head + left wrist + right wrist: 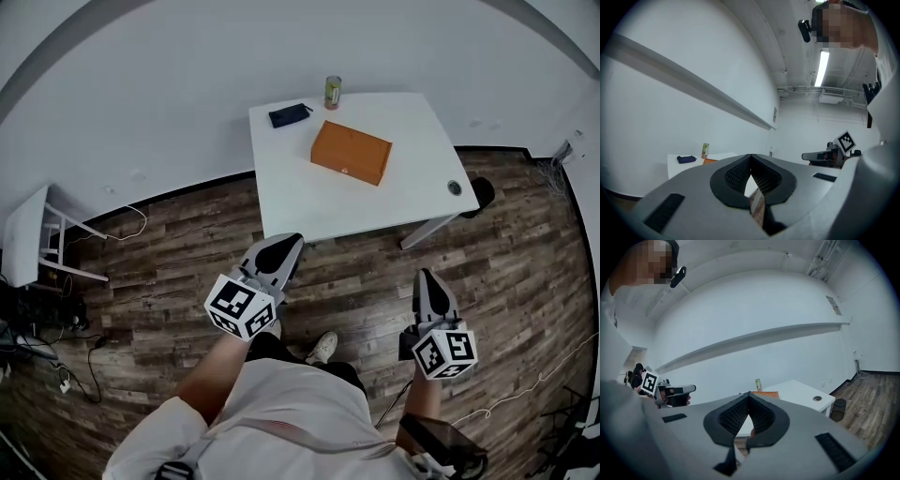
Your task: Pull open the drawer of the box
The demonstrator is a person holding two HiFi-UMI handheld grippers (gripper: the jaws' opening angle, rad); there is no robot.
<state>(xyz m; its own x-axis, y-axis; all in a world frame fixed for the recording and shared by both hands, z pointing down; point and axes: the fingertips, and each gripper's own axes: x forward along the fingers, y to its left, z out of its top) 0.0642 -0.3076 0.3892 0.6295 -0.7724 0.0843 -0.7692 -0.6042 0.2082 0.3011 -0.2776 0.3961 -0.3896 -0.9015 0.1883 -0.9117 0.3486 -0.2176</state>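
Note:
The orange box (352, 153) lies flat on the white table (403, 202), far ahead of both grippers; its drawer looks closed. My left gripper (286, 244) is held over the wooden floor short of the table's near edge, jaws shut with nothing between them. My right gripper (427, 276) hangs further right, also short of the table, shut and empty. In the left gripper view the shut tips (750, 157) point toward the table (689, 165). In the right gripper view the tips (749, 394) sit just below the box (765, 394).
A dark blue pouch (290, 114) and a drink can (333, 92) stand at the table's far side. A black bin (483, 192) sits by the table's right leg. A white stool (33, 239) and cables (66, 375) are at the left.

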